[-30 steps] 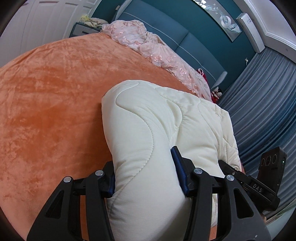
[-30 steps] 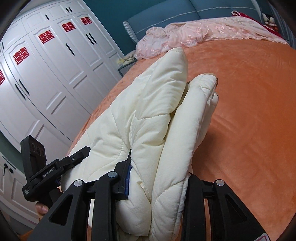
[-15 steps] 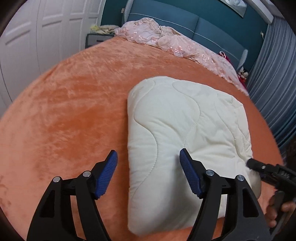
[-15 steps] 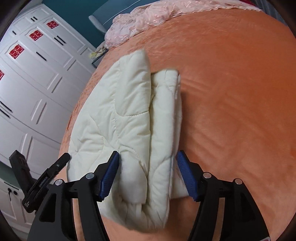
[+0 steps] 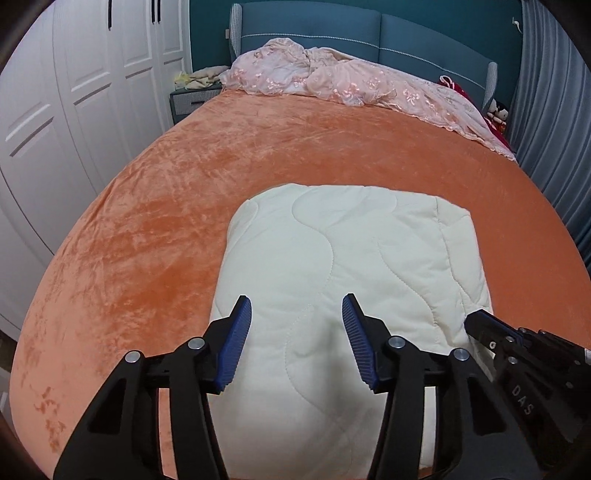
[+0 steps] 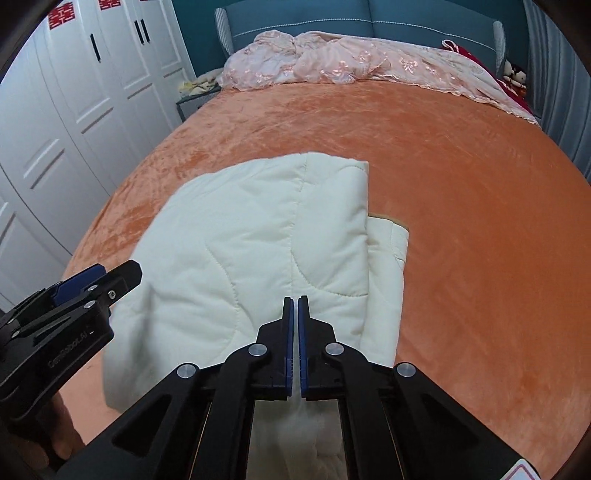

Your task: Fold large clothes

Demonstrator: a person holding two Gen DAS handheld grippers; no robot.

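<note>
Cream quilted comforter (image 5: 351, 295) lay folded into a thick rectangle on the orange bedspread (image 5: 147, 240), filling the lower centre of both views. Left gripper (image 5: 296, 325) hovered over its near end with jaws spread wide, holding nothing. Right gripper (image 6: 295, 306) sat above the near edge, its blue pads (image 6: 289, 332) nearly touching, pinching no cloth. Pink embroidered bedding (image 6: 332, 62) was heaped along the teal headboard (image 5: 406, 33) at the top of frame.

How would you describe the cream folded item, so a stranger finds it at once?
Start from the wide orange plush bed cover. At its near end lies the cream quilted padded garment, folded into a thick rectangle. Unlike the crumpled pink lace fabric by the headboard, it is plain with wavy stitching.
</note>
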